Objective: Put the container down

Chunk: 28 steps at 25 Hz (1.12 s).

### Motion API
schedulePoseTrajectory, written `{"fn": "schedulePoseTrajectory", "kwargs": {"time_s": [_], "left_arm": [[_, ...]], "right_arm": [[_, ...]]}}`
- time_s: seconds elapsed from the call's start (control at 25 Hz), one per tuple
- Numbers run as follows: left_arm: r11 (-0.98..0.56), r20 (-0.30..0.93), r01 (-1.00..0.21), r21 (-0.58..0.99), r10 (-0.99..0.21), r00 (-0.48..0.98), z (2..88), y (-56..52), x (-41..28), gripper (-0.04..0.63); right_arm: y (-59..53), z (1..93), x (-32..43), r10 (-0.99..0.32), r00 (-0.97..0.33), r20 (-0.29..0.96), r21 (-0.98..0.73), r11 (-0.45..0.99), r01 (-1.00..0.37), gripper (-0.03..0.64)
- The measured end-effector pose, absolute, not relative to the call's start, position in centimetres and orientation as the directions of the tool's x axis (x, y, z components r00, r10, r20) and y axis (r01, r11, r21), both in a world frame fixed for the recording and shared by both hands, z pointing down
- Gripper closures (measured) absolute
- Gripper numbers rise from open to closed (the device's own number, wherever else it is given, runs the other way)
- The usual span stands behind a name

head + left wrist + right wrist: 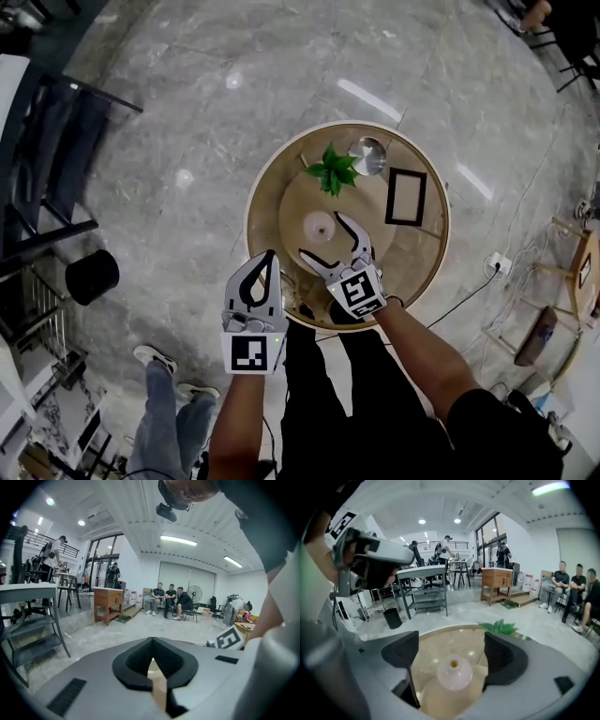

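A small, round, whitish container [321, 225] with a narrow mouth stands upright on the round wooden table [281, 164]. My right gripper [322, 236] is open around it. In the right gripper view the container [453, 672] sits between the two dark fingers [502, 656], and neither finger touches it. My left gripper [271, 255] is shut on nothing, at the table's near-left edge. In its own view the left gripper [152, 644] shows its jaws meeting at the tips.
Farther back on the table are a green plant [333, 171], a metal bowl [367, 156] and a black frame [406, 197]. On the floor are a black bin [92, 277], a dark rack [42, 178], a person's legs [173, 403] and a cable with a socket [495, 264].
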State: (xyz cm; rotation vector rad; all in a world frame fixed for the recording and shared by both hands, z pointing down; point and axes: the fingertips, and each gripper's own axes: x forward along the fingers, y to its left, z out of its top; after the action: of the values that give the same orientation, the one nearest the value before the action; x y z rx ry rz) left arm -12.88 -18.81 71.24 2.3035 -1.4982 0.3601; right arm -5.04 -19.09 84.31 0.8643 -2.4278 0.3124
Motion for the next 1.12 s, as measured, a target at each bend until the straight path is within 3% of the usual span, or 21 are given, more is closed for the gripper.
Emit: {"fn": "schedulePoseTrajectory", "kwargs": {"time_s": [0.32, 0.56, 0.84, 1.12], "left_arm": [[-0.307, 0.26, -0.944, 0.122, -0.908, 0.329, 58.7, -19.4, -13.2, 0.6], [-0.278, 0.247, -0.95, 0.143, -0.92, 0.306, 52.5, -16.3, -13.5, 0.6], [-0.336, 0.211, -0.936, 0.105, -0.913, 0.351, 48.1, -14.6, -11.3, 0.6], [-0.385, 0.166, -0.914, 0.129, -0.9, 0.402, 44.9, -12.4, -8.4, 0.6]], "right_arm": [[-17.7, 63.0, -5.1, -0.563, -0.755, 0.335, 0.07, 0.814, -0.576, 0.211], [-14.0, 52.6, -4.3, -0.585, -0.758, 0.288, 0.085, 0.804, -0.588, 0.369], [-13.7, 44.3, -2.1, -0.648, -0.736, 0.195, 0.106, 0.76, -0.641, 0.617], [-13.0, 38.3, -0.6, -0.656, -0.74, 0.147, 0.218, 0.752, -0.623, 0.618]]}}
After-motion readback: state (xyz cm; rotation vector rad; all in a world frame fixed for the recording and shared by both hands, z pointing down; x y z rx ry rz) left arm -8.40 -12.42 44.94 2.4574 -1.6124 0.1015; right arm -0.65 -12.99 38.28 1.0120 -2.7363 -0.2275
